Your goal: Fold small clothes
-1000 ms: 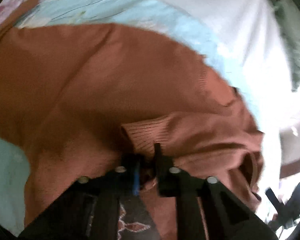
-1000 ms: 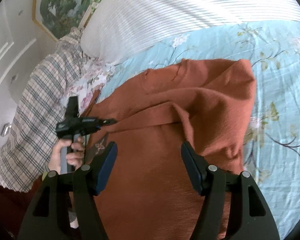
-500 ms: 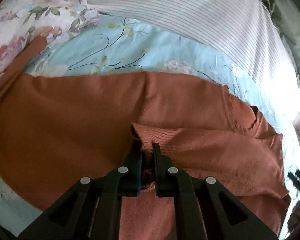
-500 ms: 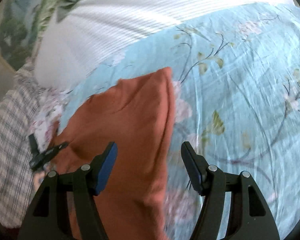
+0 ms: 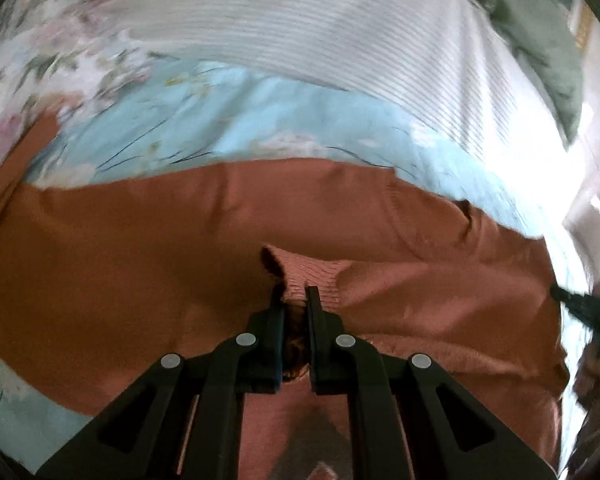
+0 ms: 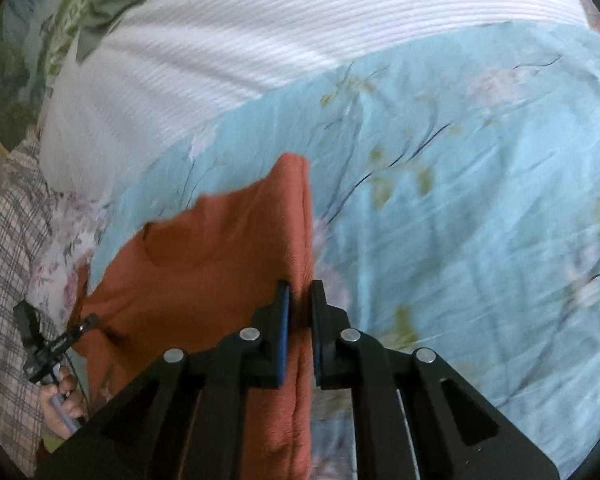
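**Both grippers pinch the sweater for a fold**

Blue floral bedsheet point(image 6: 460, 200) backs the scene, a white ribbed pillow point(image 5: 320, 40) beyond it. Ahead of the left gripper point(image 5: 294, 300) spreads the rust-orange sweater point(image 5: 140, 248); its jaws are clamped on the ribbed cuff point(image 5: 308, 276), probably to lay the sleeve across the body. Further right, the right gripper point(image 6: 300, 300) has its jaws pressed together on the sweater's side edge point(image 6: 302, 220), likely to carry that edge over.
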`<state>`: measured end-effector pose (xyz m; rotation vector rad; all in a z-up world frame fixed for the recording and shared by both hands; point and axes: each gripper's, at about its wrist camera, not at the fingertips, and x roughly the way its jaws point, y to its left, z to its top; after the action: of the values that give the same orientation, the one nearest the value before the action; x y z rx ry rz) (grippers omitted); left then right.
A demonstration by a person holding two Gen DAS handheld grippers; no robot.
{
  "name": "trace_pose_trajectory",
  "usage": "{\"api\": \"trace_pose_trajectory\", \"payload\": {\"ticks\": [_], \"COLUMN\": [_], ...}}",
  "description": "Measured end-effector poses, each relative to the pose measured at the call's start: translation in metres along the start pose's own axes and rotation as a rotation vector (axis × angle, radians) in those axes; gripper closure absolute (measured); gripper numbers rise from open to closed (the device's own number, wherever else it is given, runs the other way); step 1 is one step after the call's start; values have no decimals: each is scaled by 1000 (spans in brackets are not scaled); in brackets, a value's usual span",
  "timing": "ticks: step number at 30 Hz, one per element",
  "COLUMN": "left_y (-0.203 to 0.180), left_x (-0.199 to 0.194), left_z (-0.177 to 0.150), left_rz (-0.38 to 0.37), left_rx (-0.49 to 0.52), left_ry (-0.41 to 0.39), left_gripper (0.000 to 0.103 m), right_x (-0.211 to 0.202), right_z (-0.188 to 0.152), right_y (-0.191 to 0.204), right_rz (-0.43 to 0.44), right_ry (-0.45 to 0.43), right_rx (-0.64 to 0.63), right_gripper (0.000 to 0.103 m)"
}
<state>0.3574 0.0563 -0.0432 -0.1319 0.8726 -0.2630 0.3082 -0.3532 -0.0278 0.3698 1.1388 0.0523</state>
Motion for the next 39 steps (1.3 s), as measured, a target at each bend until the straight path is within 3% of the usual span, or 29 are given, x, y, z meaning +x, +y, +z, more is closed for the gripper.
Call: {"api": "trace_pose_trajectory", "payload": {"ticks": [1, 3, 7, 10, 12, 15, 17, 21, 23, 26, 29, 31, 33, 37, 39], "left_y": [-5, -8, 1, 2, 3, 3, 4, 3, -6, -18, -35, -48, -58, -56, -44], "left_x": [4, 15, 24, 19, 19, 18, 11, -16, -28, -37, -34, -27, -14, 13, 9], "left_z": [-1, -5, -8, -7, -8, -11, -13, -22, -28, -34, -37, -37, -36, -50, -60], "left_rz": [14, 31, 18, 21, 28, 43, 48, -11, -24, -82, -126, -170, -238, -180, -199], "left_rx": [24, 40, 5, 5, 2, -8, -28, -63, -35, -26, -5, -6, -8, -24, -35], "left_ry": [3, 24, 52, 47, 50, 64, 72, 48, 29, 22, 31, 38, 69, 184, 181], "left_gripper": [95, 95, 95, 92, 92, 87, 82, 79, 75, 75, 75, 73, 66, 64, 67], "right_x": [2, 9, 9, -9, -12, 9, 24, 45, 42, 28, 15, 13, 19, 28, 21], "right_z": [1, -1, -3, -10, -20, -42, -60, -104, -120, -126, -111, -95, -85, -77, -80], "right_y": [-2, -6, -4, 25, 47, 71, 84, 107, 115, 120, 117, 115, 104, 71, 62], "right_rz": [-17, -87, -100, -43, 17, 87, 105, 204, 221, 235, 253, 218, 163, 73, 78], "right_ry": [5, 16, 37, -19, -8, 101, 178, 358, 391, 356, 272, 199, 162, 164, 159], "right_rx": [1, -24, -25, -77, -128, -180, -231, -315, -357, -375, -324, -267, -202, -77, -61], "right_gripper": [101, 101, 97, 97, 91, 69, 69, 69, 69, 67, 62, 47, 47, 47, 47]}}
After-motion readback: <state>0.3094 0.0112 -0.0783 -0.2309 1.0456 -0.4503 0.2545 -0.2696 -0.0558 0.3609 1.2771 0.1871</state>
